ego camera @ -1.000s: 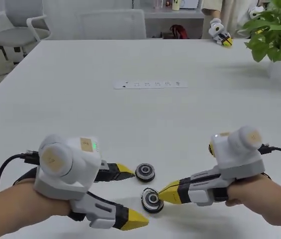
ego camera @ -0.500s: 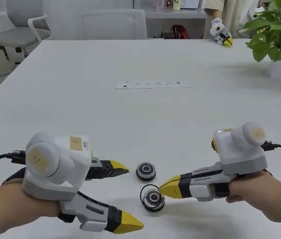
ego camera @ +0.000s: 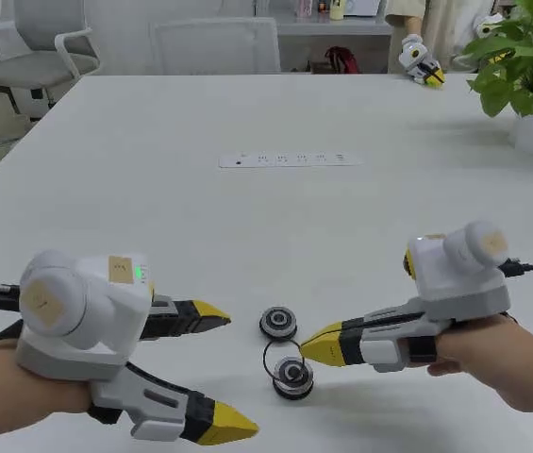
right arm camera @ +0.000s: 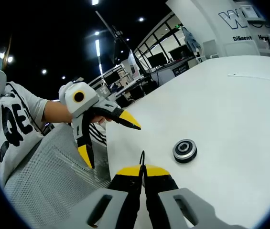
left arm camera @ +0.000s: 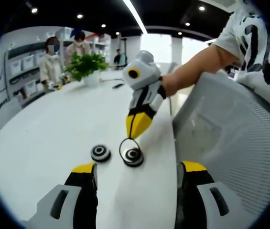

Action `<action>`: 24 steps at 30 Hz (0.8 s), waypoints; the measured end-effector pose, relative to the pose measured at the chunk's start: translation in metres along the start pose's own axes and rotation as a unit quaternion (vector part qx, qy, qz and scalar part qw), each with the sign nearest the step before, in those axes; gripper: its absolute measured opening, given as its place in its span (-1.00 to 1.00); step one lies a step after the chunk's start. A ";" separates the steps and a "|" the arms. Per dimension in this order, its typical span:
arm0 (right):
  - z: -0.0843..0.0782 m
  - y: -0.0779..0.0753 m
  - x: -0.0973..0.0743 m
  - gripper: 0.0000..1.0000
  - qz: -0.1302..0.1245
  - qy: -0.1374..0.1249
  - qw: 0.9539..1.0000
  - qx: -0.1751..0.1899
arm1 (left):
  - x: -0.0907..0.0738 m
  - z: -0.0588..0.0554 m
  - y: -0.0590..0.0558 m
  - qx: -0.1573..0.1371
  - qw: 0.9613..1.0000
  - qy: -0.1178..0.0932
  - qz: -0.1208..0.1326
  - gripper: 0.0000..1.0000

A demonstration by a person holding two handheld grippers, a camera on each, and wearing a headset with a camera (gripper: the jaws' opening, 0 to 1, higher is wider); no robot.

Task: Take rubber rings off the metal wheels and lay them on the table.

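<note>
The right gripper, jaws pressed together, is pinching the black rubber ring, which is looping up from the nearer metal wheel and not yet lying on the surface. So 0 rings are laid down. The second wheel, at 12 o'clock, is sitting untouched. The left gripper is hovering spread at 9 o'clock.

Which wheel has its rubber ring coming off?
The wheel nearer the person: its black ring loops up into the shut right gripper. The farther wheel lies untouched.
</note>
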State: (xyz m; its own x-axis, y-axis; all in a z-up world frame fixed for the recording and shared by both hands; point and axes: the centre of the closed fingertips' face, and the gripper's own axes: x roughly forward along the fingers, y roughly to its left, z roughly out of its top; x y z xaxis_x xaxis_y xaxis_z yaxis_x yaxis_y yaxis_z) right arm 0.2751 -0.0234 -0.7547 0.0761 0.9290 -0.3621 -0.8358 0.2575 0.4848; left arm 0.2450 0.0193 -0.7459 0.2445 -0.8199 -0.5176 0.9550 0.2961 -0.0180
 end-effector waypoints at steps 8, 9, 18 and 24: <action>0.011 0.008 0.001 -1.00 0.009 -0.004 1.000 -0.007 | -0.007 0.000 0.000 -0.003 1.000 -0.006 0.005 0.44; 0.013 0.010 0.002 -1.00 0.011 -0.004 1.000 -0.010 | -0.008 0.000 0.000 -0.004 1.000 -0.008 0.006 0.45; 0.023 0.021 0.009 -1.00 0.027 -0.003 0.999 -0.017 | -0.018 -0.001 0.003 -0.010 1.000 -0.014 0.016 0.47; 0.030 0.028 0.015 -1.00 0.037 -0.005 0.999 -0.021 | -0.024 -0.005 0.002 -0.012 1.000 -0.011 0.022 0.50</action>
State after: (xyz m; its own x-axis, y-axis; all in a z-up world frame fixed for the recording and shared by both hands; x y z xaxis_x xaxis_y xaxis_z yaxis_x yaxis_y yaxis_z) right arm 0.2688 0.0060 -0.7227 0.0191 0.9476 -0.3188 -0.8617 0.1773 0.4754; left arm 0.2407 0.0422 -0.7373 0.2897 -0.8169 -0.4987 0.9390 0.3435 -0.0171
